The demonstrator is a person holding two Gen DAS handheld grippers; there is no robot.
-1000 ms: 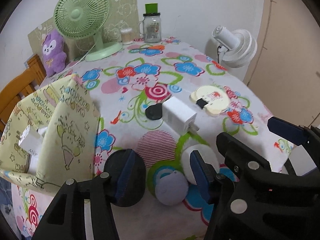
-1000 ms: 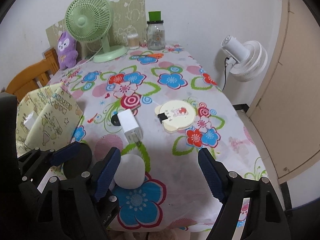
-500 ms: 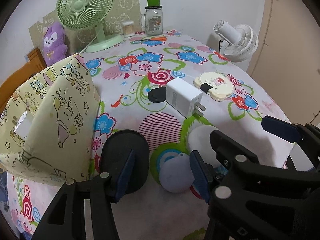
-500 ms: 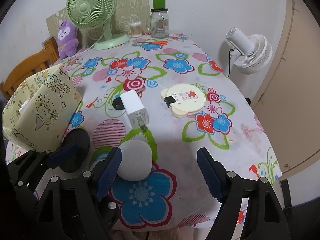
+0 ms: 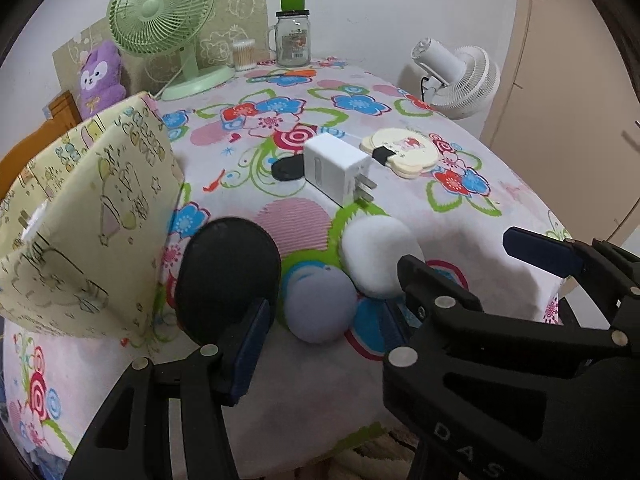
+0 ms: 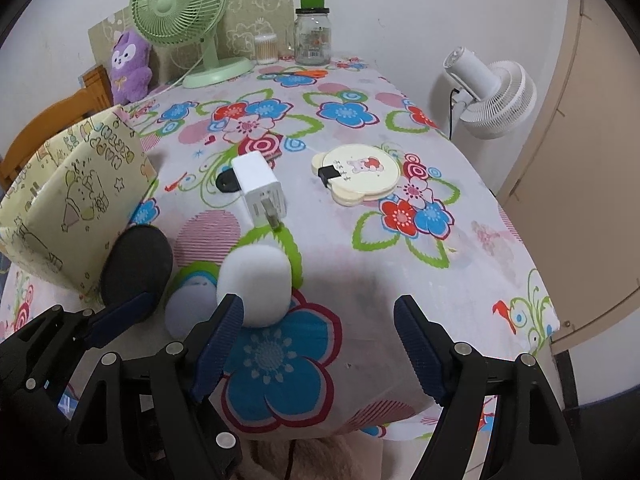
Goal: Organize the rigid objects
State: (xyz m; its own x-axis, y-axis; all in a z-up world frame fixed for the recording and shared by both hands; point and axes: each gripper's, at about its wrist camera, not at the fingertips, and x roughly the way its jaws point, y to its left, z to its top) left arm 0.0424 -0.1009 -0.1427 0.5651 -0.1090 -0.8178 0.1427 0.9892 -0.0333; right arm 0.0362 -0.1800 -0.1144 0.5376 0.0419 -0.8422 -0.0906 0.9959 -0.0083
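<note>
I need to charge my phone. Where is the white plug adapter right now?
The white plug adapter lies mid-table in both views, its prongs toward the cameras, a small black disc behind it and the bear-shaped coaster to its right.

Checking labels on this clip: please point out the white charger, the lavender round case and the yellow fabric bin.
white charger (image 5: pixel 334 162), left wrist view, on its top face.
lavender round case (image 5: pixel 320 304), left wrist view, middle of its lid.
yellow fabric bin (image 6: pixel 86 200), right wrist view, on its printed front wall.

Black disc (image 5: pixel 228 276), lavender puck (image 5: pixel 320 306) and white puck (image 5: pixel 378 254) lower centre before me, white charger (image 5: pixel 334 166) mid-frame, patterned box (image 5: pixel 88 216) left.
</note>
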